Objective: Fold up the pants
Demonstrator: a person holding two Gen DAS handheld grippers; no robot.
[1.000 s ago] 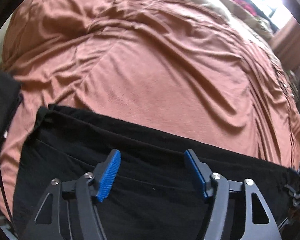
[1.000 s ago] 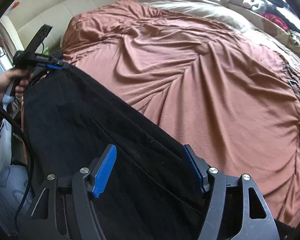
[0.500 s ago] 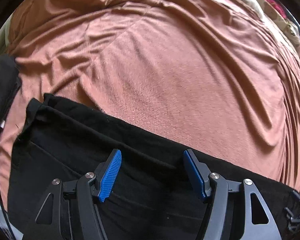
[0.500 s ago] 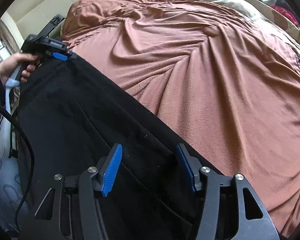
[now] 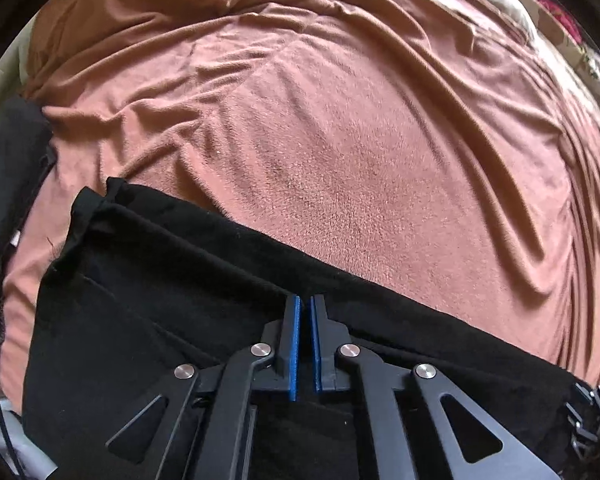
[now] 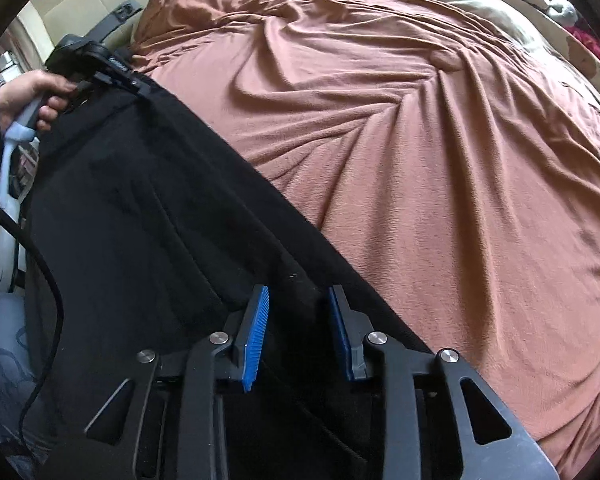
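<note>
Rumpled rust-brown bedspread point(image 6: 420, 160); cream padded headboard point(image 6: 84, 4); daylight top right.

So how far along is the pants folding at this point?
Early. The black pants lie spread along the edge of the brown blanket, with no fold visible yet. The left tool is shut on the pants' far edge; the right tool has been closing over the same edge. Every fold is still left.

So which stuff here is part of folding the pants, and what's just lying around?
For the job:
- black pants
- left gripper, shut on the pants' edge
- right gripper, jaws just closing over the pants

Lying about:
- rust-brown blanket
- clutter at the far edge
</note>
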